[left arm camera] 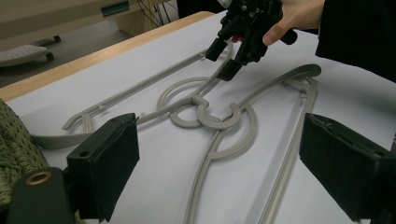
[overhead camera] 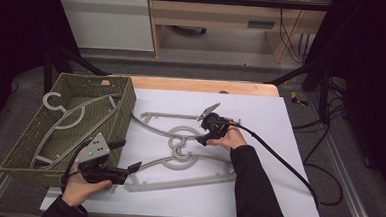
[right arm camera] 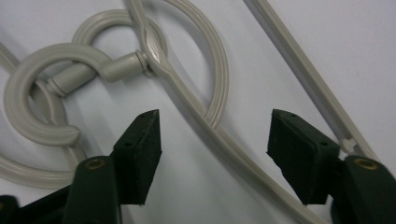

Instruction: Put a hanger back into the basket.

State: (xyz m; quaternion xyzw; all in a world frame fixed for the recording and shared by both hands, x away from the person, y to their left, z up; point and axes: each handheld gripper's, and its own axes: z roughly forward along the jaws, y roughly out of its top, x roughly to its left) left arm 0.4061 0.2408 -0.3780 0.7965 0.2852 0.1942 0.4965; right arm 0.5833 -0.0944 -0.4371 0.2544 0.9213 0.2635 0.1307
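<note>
Two grey plastic hangers lie on the white table top with their hooks linked. The far hanger [overhead camera: 175,116] [left arm camera: 140,88] has its curved arm [right arm camera: 219,140] running between the jaws of my right gripper [overhead camera: 204,134] [left arm camera: 222,60] [right arm camera: 215,126]. That gripper is open and hovers just right of the linked hooks [overhead camera: 180,144] [right arm camera: 28,107]. The near hanger [overhead camera: 187,181] [left arm camera: 299,135] stretches away in front of my left gripper [overhead camera: 128,154] [left arm camera: 219,126]. It is open with nothing in it, beside that hanger's left end.
A green woven basket [overhead camera: 123,105] [left arm camera: 14,135] stands at the table's left and holds a few more grey hangers [overhead camera: 75,115]. A black cable [overhead camera: 278,158] trails from the right gripper across the table's right side. Dark frame bars stand at the back.
</note>
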